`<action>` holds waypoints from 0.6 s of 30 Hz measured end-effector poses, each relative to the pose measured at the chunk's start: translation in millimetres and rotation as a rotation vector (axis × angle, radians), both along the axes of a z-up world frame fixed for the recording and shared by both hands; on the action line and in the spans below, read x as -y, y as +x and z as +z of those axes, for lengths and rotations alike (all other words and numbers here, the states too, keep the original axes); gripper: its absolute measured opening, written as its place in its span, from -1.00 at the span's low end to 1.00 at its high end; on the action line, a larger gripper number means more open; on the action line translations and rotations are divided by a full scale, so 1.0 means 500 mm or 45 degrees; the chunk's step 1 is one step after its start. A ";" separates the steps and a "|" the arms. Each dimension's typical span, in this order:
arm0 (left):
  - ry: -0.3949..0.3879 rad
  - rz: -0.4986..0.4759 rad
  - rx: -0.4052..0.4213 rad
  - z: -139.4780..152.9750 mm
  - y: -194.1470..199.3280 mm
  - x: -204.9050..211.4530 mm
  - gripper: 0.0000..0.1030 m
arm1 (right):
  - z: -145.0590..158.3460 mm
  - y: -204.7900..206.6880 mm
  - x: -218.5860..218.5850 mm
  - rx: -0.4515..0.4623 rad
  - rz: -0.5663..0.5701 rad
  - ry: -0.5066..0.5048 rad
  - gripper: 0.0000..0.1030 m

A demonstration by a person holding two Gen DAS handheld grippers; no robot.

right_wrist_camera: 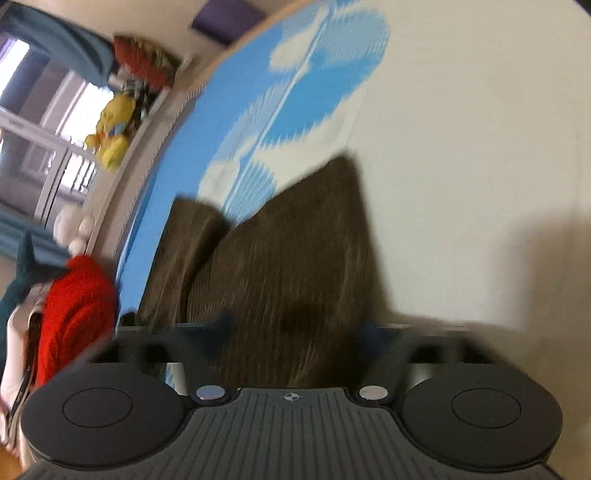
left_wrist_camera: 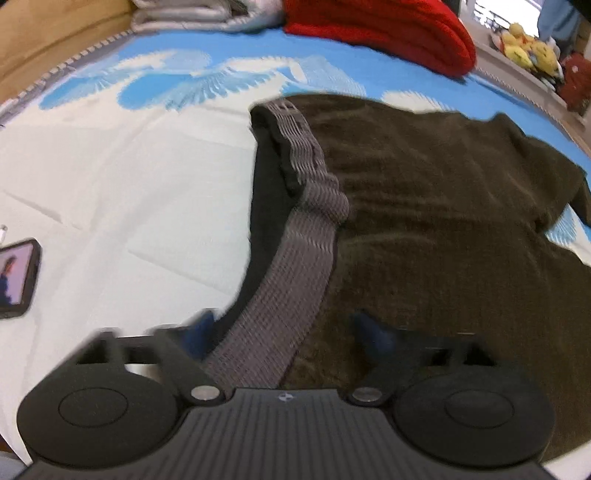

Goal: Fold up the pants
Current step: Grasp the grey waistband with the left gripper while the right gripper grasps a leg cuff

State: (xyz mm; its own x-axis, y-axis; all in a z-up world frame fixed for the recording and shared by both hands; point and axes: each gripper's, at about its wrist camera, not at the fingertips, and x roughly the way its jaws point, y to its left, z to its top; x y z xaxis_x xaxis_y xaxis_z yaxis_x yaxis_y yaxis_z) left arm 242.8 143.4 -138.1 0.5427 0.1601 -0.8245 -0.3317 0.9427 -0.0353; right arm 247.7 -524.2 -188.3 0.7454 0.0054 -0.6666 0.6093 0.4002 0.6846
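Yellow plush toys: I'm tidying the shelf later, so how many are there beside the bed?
2 at least. In the left wrist view, two yellow plush toys sit together on the shelf past the bed's far corner. Others may be hidden behind them.

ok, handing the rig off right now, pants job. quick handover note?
Left gripper: fingers open, straddling the grey waistband, not clamped.
Right gripper: fingers open over the leg end of the brown pants; view blurred, contact unclear.
Pants lie on the blue-and-white bedspread; the two leg ends look partly stacked, waistband corner flipped.
Nearby: phone, red knit.
Left: grasp both ends and finish the folds.
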 end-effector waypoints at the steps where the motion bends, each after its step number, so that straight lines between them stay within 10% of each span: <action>1: -0.004 0.019 0.008 0.004 0.000 -0.005 0.14 | 0.002 0.010 -0.004 -0.067 0.012 -0.042 -0.80; 5: 0.013 0.042 0.074 0.026 -0.010 -0.018 -0.63 | 0.061 -0.013 -0.019 -0.132 -0.066 -0.316 -0.84; 11: 0.029 0.034 0.106 0.057 -0.046 -0.042 -0.98 | 0.146 -0.169 0.024 -0.337 -0.388 -0.567 -0.87; 14: 0.265 0.147 0.122 0.071 -0.076 -0.060 -1.00 | 0.122 -0.239 0.061 -0.374 -0.430 -0.492 -0.87; 18: -0.001 0.177 0.119 0.075 -0.103 -0.123 -0.96 | 0.053 -0.256 0.075 -0.554 -0.289 -0.489 -0.87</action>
